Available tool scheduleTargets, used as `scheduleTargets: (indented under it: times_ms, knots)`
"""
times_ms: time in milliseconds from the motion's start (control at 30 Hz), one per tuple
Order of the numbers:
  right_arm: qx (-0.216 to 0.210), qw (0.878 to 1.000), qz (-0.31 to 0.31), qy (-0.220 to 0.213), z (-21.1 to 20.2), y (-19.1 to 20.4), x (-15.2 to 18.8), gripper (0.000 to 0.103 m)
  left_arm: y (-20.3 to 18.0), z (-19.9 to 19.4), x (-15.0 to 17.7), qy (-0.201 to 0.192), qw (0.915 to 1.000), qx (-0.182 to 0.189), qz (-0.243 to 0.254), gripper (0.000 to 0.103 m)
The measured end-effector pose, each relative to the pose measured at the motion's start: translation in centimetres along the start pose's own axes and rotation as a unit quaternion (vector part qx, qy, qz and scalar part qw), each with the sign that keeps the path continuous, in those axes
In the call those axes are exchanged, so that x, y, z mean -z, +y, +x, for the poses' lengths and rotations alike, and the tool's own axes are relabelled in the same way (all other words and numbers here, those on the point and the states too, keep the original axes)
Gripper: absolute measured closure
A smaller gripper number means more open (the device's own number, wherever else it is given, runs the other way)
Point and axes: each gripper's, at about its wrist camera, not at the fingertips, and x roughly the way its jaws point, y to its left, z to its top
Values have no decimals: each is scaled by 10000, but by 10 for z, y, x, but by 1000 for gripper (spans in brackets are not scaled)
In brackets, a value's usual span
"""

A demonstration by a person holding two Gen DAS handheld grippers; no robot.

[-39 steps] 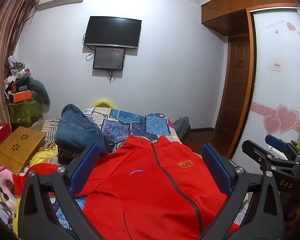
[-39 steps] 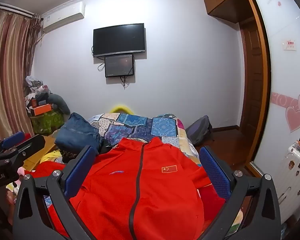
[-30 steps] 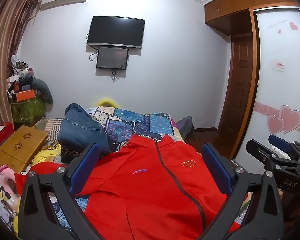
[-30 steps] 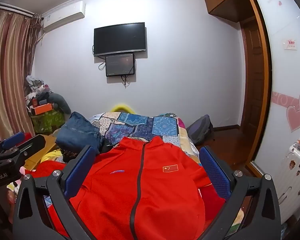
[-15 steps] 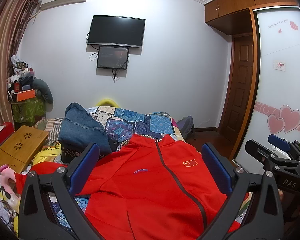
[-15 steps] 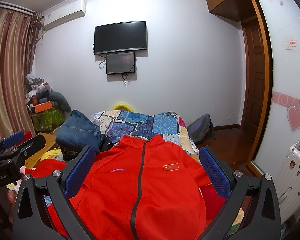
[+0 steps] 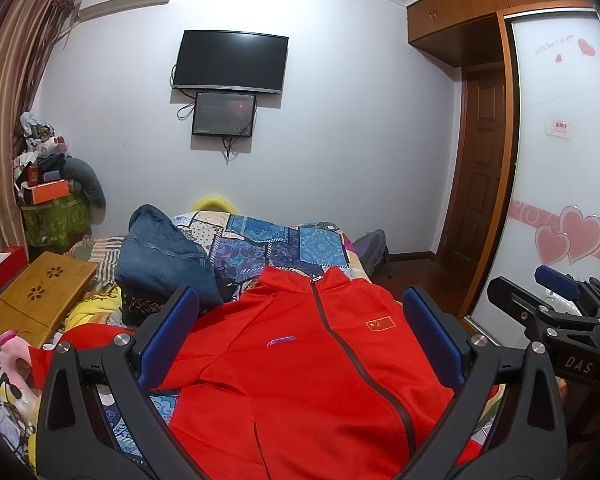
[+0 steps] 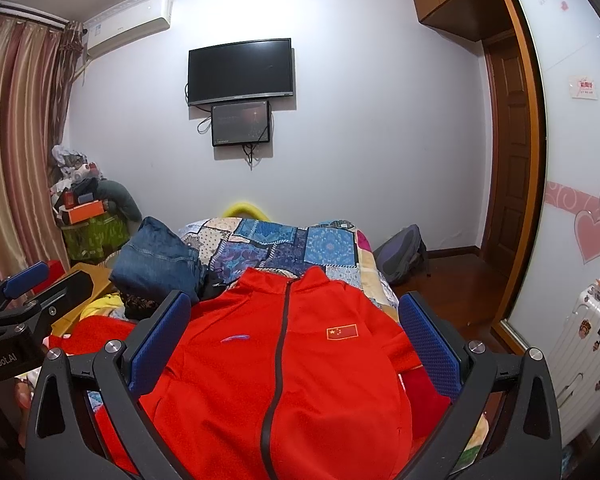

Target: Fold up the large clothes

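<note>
I see a big red jacket [image 7: 300, 360] lying flat on the bed [image 7: 276, 240], front side up, zipped to the collar. It has a small flag patch on the chest. My left claw [image 7: 300, 332] hangs above the jacket with its blue fingers [image 7: 168, 336] spread wide, holding nothing. My right claw [image 8: 296, 336] hangs over the jacket too, wide apart and holding nothing. Each claw shows at the side of the other's view. Blue jeans [image 8: 156, 260] sit in a heap on the patchwork blanket [image 8: 284, 244], just past the jacket's left shoulder. A TV [image 7: 230, 62] hangs on the far wall.
</note>
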Motion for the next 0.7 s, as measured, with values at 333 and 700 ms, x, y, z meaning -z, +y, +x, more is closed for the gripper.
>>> scheduleTargets:
  times_ms: [333,700]
  knots:
    - [-3,10000,-4,11,1,0,1,0,0,1,1,5,10000,0,3,0]
    - [7,10000,-61,25,2,-1,2,0,3,5,6,50,10000,27,-14,0]
